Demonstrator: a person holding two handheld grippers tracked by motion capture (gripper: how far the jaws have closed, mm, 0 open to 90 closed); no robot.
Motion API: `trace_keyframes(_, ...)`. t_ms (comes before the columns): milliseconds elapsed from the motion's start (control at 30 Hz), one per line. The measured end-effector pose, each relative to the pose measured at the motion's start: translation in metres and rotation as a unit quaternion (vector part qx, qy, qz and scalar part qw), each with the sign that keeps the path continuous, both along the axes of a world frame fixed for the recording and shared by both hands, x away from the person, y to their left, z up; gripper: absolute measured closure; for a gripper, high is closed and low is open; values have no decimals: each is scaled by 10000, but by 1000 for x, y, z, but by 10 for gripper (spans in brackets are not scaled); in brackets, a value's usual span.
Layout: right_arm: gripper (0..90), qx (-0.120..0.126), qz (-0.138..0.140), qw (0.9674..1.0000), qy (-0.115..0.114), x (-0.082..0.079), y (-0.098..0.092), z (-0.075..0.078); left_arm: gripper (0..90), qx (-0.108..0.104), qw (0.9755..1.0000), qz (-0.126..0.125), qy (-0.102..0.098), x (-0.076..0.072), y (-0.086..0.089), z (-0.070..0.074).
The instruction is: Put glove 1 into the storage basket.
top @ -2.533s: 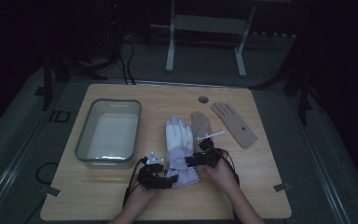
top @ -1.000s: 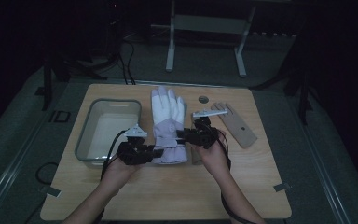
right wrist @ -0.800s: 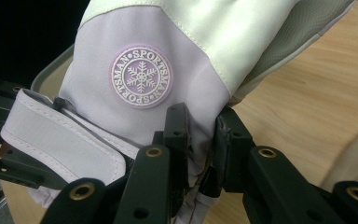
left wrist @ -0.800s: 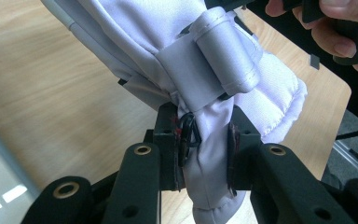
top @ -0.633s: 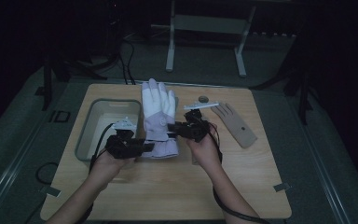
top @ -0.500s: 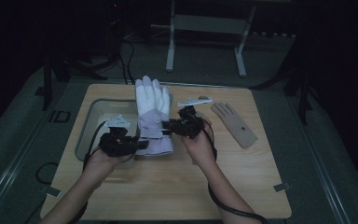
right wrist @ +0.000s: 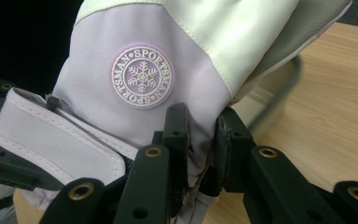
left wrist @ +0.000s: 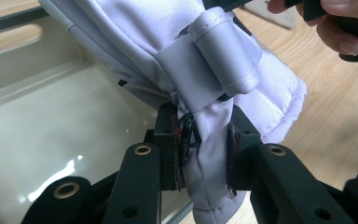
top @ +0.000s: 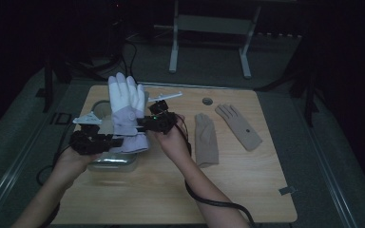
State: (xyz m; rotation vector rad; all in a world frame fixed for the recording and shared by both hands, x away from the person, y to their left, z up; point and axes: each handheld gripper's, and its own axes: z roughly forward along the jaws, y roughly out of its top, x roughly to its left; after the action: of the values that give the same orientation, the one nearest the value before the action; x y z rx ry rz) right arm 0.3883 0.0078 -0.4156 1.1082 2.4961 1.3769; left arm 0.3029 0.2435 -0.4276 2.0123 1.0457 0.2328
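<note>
Two grippers are holding one padded white-and-lilac ski glove (top: 126, 111) upright above the clear plastic tub (top: 105, 162) at the left of the wooden table (top: 247, 190). The left gripper (top: 105, 141) is pinching the cuff by its strap (left wrist: 223, 60); the right gripper (top: 145, 124) is clamping the cuff's other edge, below the round snowflake badge (right wrist: 142, 77). Both sets of jaws are closed on fabric. Two tan knit gloves (top: 205, 137) (top: 240, 124) are lying flat at the right, well apart from the tub. To do this step well, both grips should keep level and lower the glove together, fingers clearing the far rim before either jaw lets go.
</note>
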Motion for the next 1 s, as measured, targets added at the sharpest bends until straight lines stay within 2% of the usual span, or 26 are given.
trace_keyframes(67, 763, -19, 54, 10000, 32, 2, 12, -3, 714, 61, 10000, 39, 34, 0, 9, -1)
trace_keyframes(133, 763, -35, 65, 10000, 40, 2, 16, -4, 714, 109, 9999, 67, 65, -1, 13, -1)
trace_keyframes(233, 763, -92, 140, 9998, 87, 5, 35, -9, 714, 189, 9996, 172, 144, -2, 26, -4)
trace_keyframes(433, 763, -227, 99, 9996, 98, 9, 59, -19, 714, 128, 9994, 186, 253, 6, 46, -16)
trace_keyframes(467, 763, -227, 99, 9996, 98, 9, 59, -19, 714, 128, 9994, 186, 253, 6, 46, -16)
trace_keyframes(500, 762, -256, 73, 9996, 65, 9, 62, -22, 714, 171, 9993, 140, 313, 10, 48, -22)
trace_keyframes(733, 758, -517, -93, 9982, 280, 14, 74, -56, 713, 206, 9968, 162, 761, 22, 54, -49)
trace_keyframes(833, 759, -629, -87, 9971, 413, 16, 77, -68, 712, 294, 9951, 173, 924, 25, 54, -59)
trace_keyframes(1000, 759, -856, -132, 9950, 507, 14, 80, -79, 709, 524, 9930, 181, 1047, 25, 49, -67)
